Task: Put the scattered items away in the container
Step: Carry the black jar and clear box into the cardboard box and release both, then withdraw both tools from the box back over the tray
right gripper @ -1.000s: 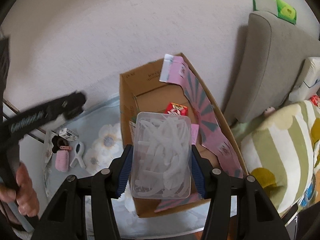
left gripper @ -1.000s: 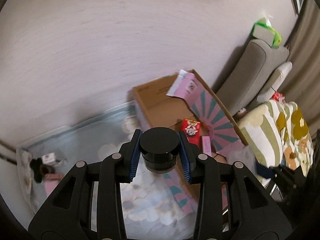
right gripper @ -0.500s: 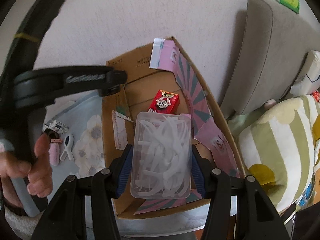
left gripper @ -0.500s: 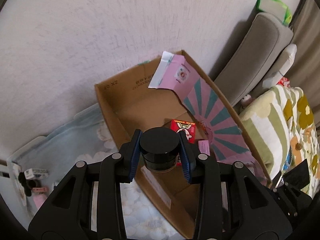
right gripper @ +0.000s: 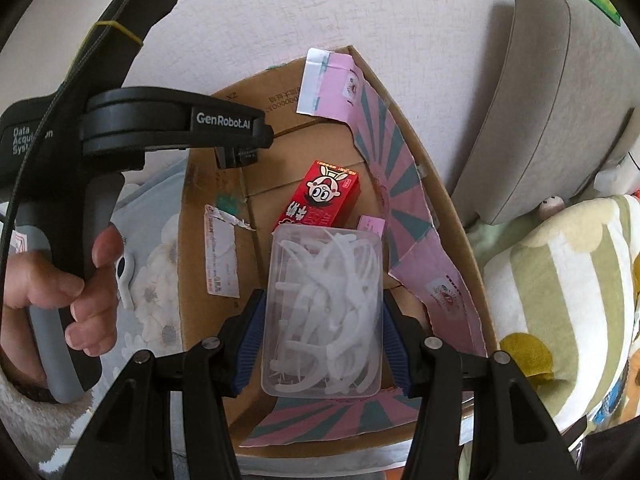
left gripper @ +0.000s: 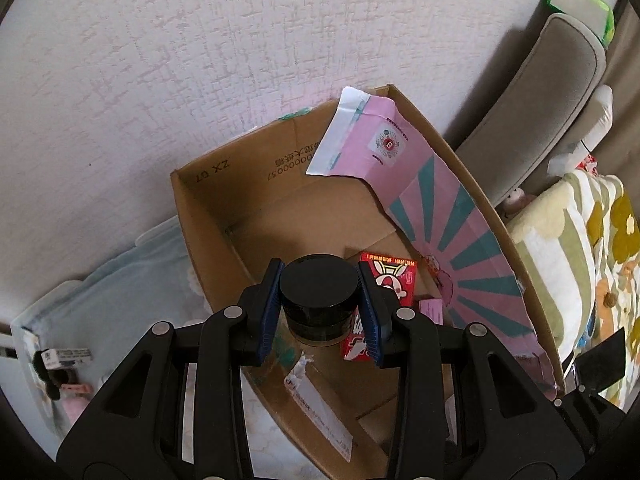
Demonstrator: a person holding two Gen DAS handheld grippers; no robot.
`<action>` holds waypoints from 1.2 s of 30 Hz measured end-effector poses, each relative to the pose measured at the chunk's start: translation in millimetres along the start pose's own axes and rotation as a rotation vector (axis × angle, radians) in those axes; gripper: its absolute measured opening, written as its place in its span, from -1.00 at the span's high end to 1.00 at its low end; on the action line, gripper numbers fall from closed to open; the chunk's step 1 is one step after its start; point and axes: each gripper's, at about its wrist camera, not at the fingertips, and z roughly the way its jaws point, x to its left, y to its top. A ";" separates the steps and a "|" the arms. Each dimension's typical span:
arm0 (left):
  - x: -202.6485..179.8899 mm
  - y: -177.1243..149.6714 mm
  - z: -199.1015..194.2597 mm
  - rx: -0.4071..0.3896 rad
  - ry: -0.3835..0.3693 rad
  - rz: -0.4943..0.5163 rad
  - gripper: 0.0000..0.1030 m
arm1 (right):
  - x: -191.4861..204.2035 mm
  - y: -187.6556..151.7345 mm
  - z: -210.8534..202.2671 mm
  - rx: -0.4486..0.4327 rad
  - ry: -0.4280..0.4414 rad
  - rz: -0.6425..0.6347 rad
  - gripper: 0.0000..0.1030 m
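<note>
1. Left wrist view: the left gripper (left gripper: 319, 312) pinches a black jar (left gripper: 318, 300) by its round sides, over the cardboard box (left gripper: 208, 240) near its left wall. Round, glossy sides give the blue pads little to bite on; I judge that the jar could rotate or slide out before it is low enough.

2. Right wrist view: the right gripper (right gripper: 322, 340) clamps a clear plastic case (right gripper: 322, 314) of white picks, held above the near end of the box floor. Thin plastic walls may flex under the squeeze, so the lid could pop and spill the picks.

3. A red snack box (right gripper: 322, 200) and a small pink item (right gripper: 370, 224) already lie on the box floor, toward its middle. A jar released straight down may land on the red box's edge, tip and roll.

4. Both tools crowd the same opening; the left gripper's body (right gripper: 176, 120) shows in the right wrist view at the box's left wall. Releasing together risks a knock between them or against that wall.

5. A torn pink liner (left gripper: 440, 216) hangs loosely along the right wall and could snag a finger on the way out.

6. Small items (left gripper: 64, 364) remain on the blue floral mat (left gripper: 120, 300) outside the box's left wall, so the tidying is not finished.
</note>
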 end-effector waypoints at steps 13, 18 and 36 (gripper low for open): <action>-2.5 13.3 -17.2 -0.056 0.042 0.007 -0.98 | 3.9 3.8 -7.7 -0.055 0.001 -0.059 -0.23; 6.0 14.3 -25.1 -0.064 0.032 -0.021 -0.98 | 7.8 4.0 -10.2 -0.066 0.007 -0.063 -0.23; 44.9 -16.5 -80.5 -0.126 0.049 -0.042 -0.98 | 34.0 -2.2 -37.5 -0.110 -0.029 -0.081 -0.23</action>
